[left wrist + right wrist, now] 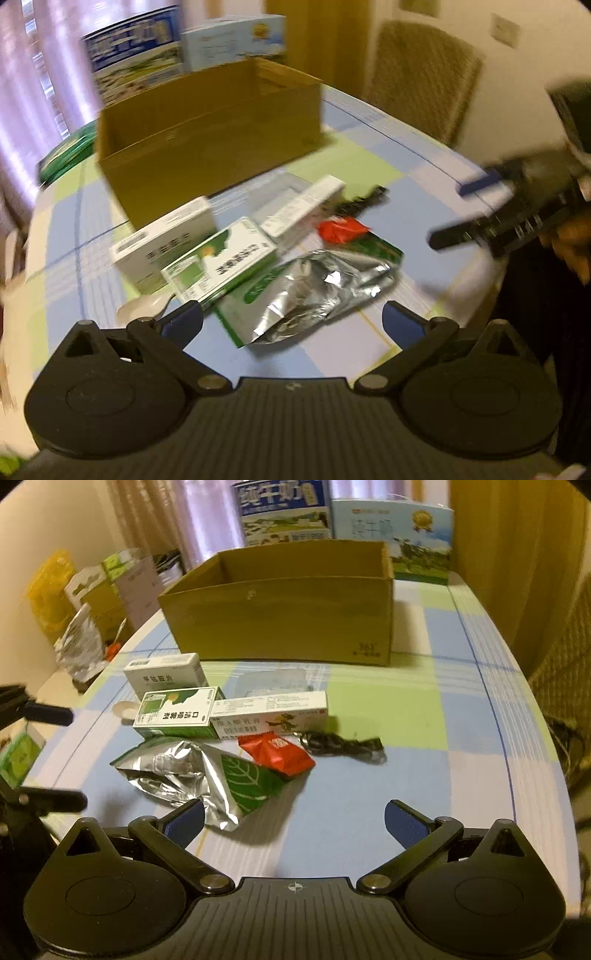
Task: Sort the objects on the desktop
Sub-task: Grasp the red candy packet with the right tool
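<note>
Right wrist view shows the cardboard box (284, 609) at the back of the checked desk (443, 738), apparently empty, so sorting looks barely begun. 3 cartons (177, 716), a foil pouch (192, 771) and a red packet (277, 755) lie loose before it. Both the left hand-held gripper (291, 317) and the right hand-held gripper (295, 818) gape wide, holding nothing.

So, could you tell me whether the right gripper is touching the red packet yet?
Apart. In the right wrist view the right gripper is open, with bare tablecloth between its fingertips and the red packet.
</note>
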The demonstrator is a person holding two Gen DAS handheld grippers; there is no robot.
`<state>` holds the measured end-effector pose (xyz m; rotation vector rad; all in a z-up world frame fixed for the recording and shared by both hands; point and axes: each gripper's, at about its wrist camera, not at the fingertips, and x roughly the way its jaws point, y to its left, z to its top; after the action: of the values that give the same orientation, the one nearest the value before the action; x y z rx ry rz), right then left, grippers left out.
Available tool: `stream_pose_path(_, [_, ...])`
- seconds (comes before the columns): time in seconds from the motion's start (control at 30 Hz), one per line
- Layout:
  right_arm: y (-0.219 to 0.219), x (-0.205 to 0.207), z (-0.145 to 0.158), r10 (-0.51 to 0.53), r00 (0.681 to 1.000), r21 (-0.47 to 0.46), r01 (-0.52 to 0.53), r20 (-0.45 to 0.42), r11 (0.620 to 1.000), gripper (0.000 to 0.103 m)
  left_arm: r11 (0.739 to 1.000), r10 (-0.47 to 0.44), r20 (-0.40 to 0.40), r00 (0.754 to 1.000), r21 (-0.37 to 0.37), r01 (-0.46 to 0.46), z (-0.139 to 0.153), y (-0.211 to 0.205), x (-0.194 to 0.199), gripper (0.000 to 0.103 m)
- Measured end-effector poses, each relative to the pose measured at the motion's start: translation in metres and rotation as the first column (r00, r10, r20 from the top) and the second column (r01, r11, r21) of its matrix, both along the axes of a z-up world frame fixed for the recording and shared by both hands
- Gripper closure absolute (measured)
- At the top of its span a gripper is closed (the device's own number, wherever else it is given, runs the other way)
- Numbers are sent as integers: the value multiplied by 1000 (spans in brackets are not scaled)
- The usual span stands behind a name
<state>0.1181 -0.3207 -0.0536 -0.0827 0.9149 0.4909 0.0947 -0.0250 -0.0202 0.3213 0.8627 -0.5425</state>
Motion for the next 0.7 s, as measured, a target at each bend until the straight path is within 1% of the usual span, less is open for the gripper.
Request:
stream_pose_path(0.07, [6,7,0,66,998,-29,-66,16,997,2,997,-71,1,997,39,71,-6,-8,2,2])
stream_pose_path(0.17, [15,19,-3,179,983,-71,-176,30,982,3,979,-182,-9,983,91,182,-16,-17,7,2])
stream_pose_path(0.2, [19,22,-4,215,976,-89,-212,31,973,4,968,-223,-14,975,112,223,-21,-20,9,3])
stream_pose_path(0.23, [22,26,-6,257,966,-109,-252,29,962,7,956,-262,-15,965,135,262,-25,-23,11,4])
stream_pose_path(0.3, [29,34,-11,350,936,-140,-344,20,928,11,930,-325,-22,946,176,323,-32,-28,16,5])
stream_pose_path(0.4, [37,43,-20,447,894,-177,-442,-7,880,19,893,-398,-26,917,219,394,-41,-33,23,5])
stream_pose_path(0.47, [40,51,-24,490,872,-196,-485,-26,852,25,862,-452,-37,891,241,447,-46,-36,28,6])
stream_pose_path(0.5, [41,55,-25,504,863,-198,-499,-33,843,27,841,-484,-44,874,252,479,-49,-38,29,6])
stream_pose_path(0.6, [43,66,-28,556,830,-200,-554,-49,808,29,779,-560,-74,825,291,555,-58,-43,34,8])
stream_pose_path(0.7, [47,75,-34,603,795,-227,-601,-66,766,33,716,-618,-101,780,338,611,-70,-48,37,11])
